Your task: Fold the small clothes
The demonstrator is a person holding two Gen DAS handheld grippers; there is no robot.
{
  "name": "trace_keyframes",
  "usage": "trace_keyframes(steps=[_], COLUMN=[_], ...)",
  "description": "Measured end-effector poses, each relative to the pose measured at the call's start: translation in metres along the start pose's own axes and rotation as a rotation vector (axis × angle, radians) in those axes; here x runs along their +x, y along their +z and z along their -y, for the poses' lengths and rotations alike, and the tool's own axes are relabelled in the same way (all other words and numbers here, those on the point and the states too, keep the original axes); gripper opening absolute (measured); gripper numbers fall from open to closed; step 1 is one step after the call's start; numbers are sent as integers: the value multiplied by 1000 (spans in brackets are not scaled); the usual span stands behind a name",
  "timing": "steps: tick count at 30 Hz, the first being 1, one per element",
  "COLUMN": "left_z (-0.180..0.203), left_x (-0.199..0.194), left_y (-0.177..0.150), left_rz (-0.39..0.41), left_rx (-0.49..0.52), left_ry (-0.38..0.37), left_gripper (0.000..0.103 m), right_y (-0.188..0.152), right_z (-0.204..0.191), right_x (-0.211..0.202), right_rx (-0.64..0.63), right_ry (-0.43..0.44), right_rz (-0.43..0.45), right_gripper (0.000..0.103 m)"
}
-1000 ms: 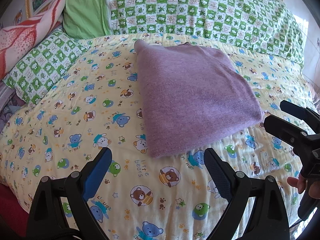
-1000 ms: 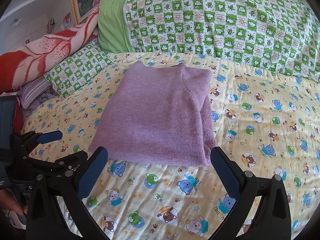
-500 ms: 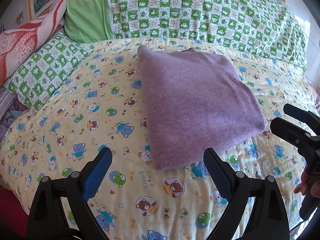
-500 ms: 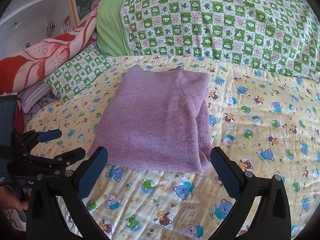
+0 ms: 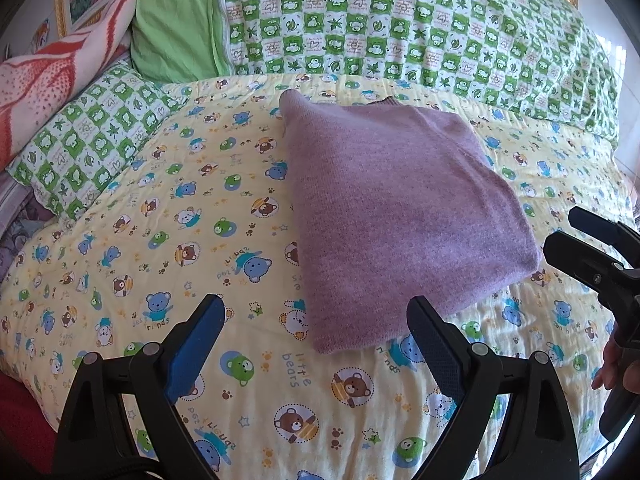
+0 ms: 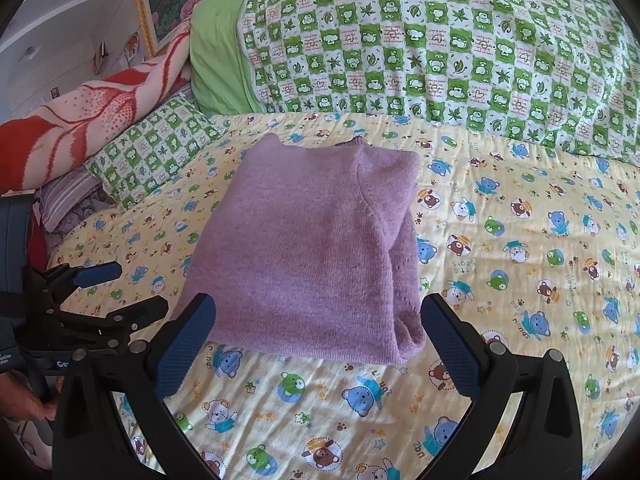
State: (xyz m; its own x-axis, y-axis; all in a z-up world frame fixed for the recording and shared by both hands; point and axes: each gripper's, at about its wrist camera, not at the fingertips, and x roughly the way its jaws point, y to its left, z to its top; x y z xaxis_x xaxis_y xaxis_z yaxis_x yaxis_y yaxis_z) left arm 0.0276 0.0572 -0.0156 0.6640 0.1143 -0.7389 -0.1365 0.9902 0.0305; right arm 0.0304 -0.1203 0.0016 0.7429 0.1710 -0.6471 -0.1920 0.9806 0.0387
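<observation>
So, biggest first: bed (image 5: 120,240) w/ a yellow bear-print sheet; green checked quilt (image 6: 440,48) along its far edge, small checked pillow (image 5: 80,152) and a red-and-white blanket (image 6: 80,128) at the far left corner.

Purple sweater (image 5: 392,216) lies near the middle of the bed, a bit toward the near edge, already folded into a neat rectangle; layered fold edges show on its right side in the right wrist view (image 6: 320,248).

Handling, as a judgement: soft, light knit, no stiffness, so it will sag and the layers may slide apart if lifted by one corner. Best hold is prob. the near edge at both corners, pinching all layers together, or sliding fingers under the fold.

Left gripper (image 5: 316,344) is spread wide, nothing between its jaws, hovering over the sheet just short of the sweater's near left corner. Right gripper (image 6: 320,336) also spread wide and empty, framing the near edge.

Vs. 1 s ago: sweater unchanged, both grippers sit slightly farther back, jaw spread the same.
</observation>
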Motion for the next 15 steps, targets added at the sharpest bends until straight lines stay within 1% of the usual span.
trace_keyframes(steps=[15], left_z=[2], left_x=[2], left_y=[5], left_rz=[-1], left_rx=[-10], left_ry=[-16], left_gripper=[93], right_y=[3], right_z=[0], right_x=[5], right_rx=[2], right_ry=[6], right_rz=[-6], right_gripper=[102])
